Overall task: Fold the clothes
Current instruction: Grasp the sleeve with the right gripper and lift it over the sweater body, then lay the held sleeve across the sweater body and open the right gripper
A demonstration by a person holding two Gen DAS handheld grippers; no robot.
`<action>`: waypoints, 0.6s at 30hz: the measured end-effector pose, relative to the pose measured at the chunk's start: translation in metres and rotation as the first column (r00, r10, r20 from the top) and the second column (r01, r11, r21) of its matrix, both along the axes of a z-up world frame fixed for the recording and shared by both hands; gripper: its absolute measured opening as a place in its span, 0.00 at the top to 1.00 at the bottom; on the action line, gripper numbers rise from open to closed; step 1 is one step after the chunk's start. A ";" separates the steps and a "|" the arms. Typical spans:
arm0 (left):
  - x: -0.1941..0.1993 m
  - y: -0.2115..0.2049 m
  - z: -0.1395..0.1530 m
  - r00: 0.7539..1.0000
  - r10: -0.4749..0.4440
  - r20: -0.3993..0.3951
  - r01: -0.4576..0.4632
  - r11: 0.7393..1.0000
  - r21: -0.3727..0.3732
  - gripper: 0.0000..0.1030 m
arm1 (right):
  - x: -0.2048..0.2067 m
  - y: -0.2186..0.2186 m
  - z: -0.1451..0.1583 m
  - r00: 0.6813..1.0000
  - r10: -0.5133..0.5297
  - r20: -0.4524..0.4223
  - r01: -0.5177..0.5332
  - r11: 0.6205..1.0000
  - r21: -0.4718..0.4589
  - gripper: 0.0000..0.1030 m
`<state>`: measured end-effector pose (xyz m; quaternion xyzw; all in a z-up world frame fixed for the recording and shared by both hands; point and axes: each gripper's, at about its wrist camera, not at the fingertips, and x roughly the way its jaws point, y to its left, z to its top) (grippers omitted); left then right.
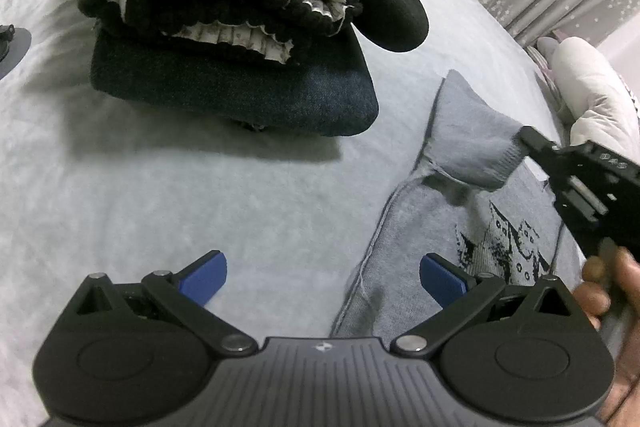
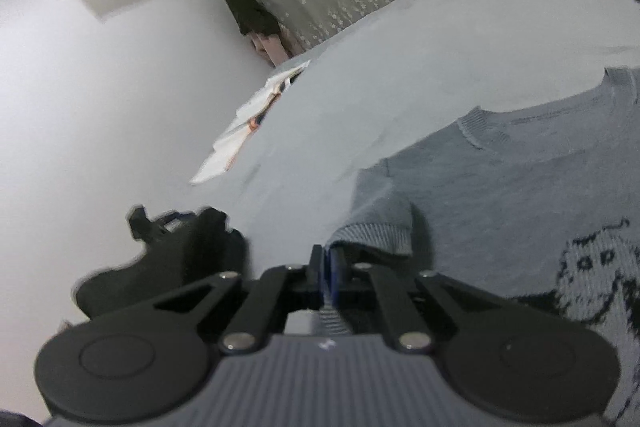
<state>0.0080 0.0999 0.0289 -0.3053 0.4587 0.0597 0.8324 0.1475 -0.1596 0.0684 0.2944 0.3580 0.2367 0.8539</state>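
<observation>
Right gripper [image 2: 326, 267]: clamped on the ribbed cuff [image 2: 372, 237] of the grey sweater [image 2: 500, 195], sleeve doubled inward over the chest. Sweater laid flat on the bed [image 1: 180, 195]. Left gripper [image 1: 322, 277]: jaws wide apart, nothing held, hovering at the sweater's side seam.

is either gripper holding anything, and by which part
The right gripper is shut on the grey sweater, pinching its sleeve cuff. The left gripper is open and holds nothing.

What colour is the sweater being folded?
Grey sweater with a black knitted picture; clearest in the right wrist view.
</observation>
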 end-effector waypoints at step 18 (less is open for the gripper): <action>0.002 -0.003 0.001 1.000 -0.009 -0.002 0.009 1.000 0.008 0.00 | -0.016 -0.034 -0.036 0.995 -0.021 -0.098 0.022 1.000 0.015 0.94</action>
